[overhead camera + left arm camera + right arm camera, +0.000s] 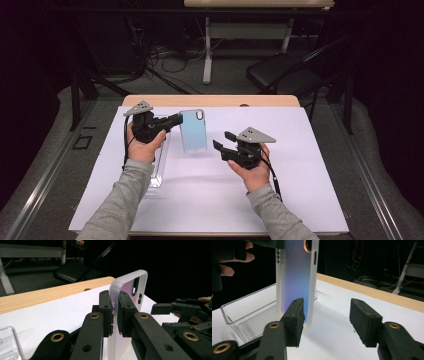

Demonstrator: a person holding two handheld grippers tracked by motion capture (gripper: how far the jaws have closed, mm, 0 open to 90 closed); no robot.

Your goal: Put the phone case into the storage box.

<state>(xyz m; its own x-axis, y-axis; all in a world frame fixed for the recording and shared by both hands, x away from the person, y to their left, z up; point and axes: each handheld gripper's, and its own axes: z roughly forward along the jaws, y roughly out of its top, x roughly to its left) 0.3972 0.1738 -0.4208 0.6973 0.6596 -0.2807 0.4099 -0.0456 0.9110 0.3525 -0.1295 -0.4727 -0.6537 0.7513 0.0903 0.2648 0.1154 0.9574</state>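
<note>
While the see-through phone case (193,131) hangs in the air over the white mat (280,195), the left gripper (172,121) pinches its edge tight between both black pads. From the right gripper view the case (295,282) stands upright, a little off the mat. Close by, the right gripper (223,141) has its jaws partly apart, with nothing between them. A clear plastic tray (159,172) lies on the mat under the left hand (142,145). Farther back stands a black folding chair (280,72).
</note>
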